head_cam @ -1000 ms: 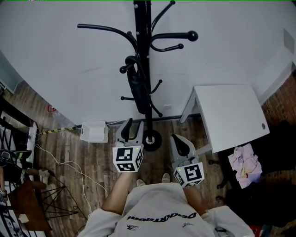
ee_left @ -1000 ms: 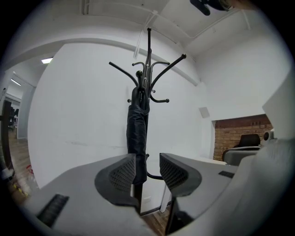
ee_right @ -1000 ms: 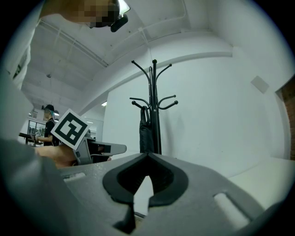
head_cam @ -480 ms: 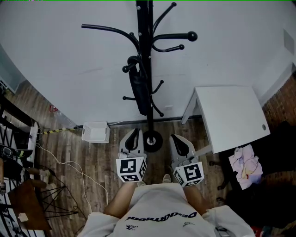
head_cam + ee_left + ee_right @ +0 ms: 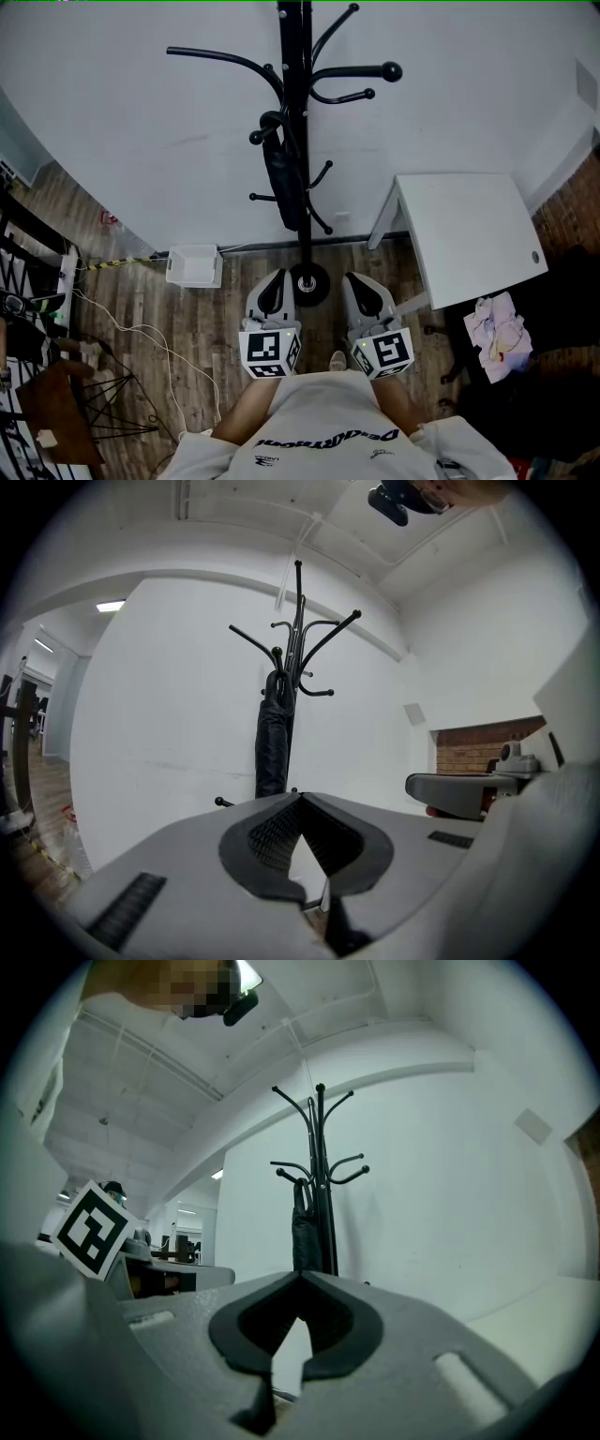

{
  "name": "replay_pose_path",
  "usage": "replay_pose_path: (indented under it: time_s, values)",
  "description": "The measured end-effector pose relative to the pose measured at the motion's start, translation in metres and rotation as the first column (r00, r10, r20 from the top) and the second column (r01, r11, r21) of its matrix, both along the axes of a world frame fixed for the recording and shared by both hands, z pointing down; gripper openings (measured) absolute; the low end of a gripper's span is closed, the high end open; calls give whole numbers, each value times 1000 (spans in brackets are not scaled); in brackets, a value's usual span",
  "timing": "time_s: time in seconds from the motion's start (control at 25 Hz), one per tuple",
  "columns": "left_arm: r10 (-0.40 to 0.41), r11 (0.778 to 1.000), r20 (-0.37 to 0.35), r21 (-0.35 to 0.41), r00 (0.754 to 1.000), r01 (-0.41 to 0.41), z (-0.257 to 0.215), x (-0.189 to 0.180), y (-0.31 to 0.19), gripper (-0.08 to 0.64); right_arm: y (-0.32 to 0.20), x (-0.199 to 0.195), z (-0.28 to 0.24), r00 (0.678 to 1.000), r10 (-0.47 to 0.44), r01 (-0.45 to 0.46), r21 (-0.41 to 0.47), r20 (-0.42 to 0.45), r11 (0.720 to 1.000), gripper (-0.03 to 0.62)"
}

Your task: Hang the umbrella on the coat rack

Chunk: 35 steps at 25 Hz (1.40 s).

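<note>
The black coat rack (image 5: 301, 112) stands against the white wall, and the folded black umbrella (image 5: 281, 178) hangs from one of its hooks beside the pole. In the left gripper view the umbrella (image 5: 272, 742) hangs straight down ahead of the jaws; the right gripper view shows the umbrella (image 5: 305, 1227) too. My left gripper (image 5: 275, 292) is held low near the rack's round base (image 5: 308, 282), shut and empty. My right gripper (image 5: 367, 292) sits beside it, also shut with nothing held. Both are well short of the rack.
A white table (image 5: 464, 234) stands right of the rack, with crumpled cloth (image 5: 497, 333) on the floor beyond it. A white box (image 5: 194, 266) and loose cables (image 5: 141, 333) lie on the wood floor at left. A dark wire stand (image 5: 66, 403) sits bottom left.
My left gripper has drawn back from the umbrella toward my body, and its jaws have closed. The umbrella stays hanging on the rack. The right gripper has kept still.
</note>
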State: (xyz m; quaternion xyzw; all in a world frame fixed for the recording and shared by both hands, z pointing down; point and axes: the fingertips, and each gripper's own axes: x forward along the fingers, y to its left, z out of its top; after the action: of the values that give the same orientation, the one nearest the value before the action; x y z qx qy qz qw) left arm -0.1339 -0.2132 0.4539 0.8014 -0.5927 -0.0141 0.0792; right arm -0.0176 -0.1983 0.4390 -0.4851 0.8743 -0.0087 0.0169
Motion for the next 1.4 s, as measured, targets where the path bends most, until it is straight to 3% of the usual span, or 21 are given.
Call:
replay_pose_path:
  time_s: [1.4]
  values:
    - [67, 997, 6, 24, 998, -67, 9, 20, 7, -2, -12, -8, 9, 1000, -26, 26, -10, -10, 1000, -3]
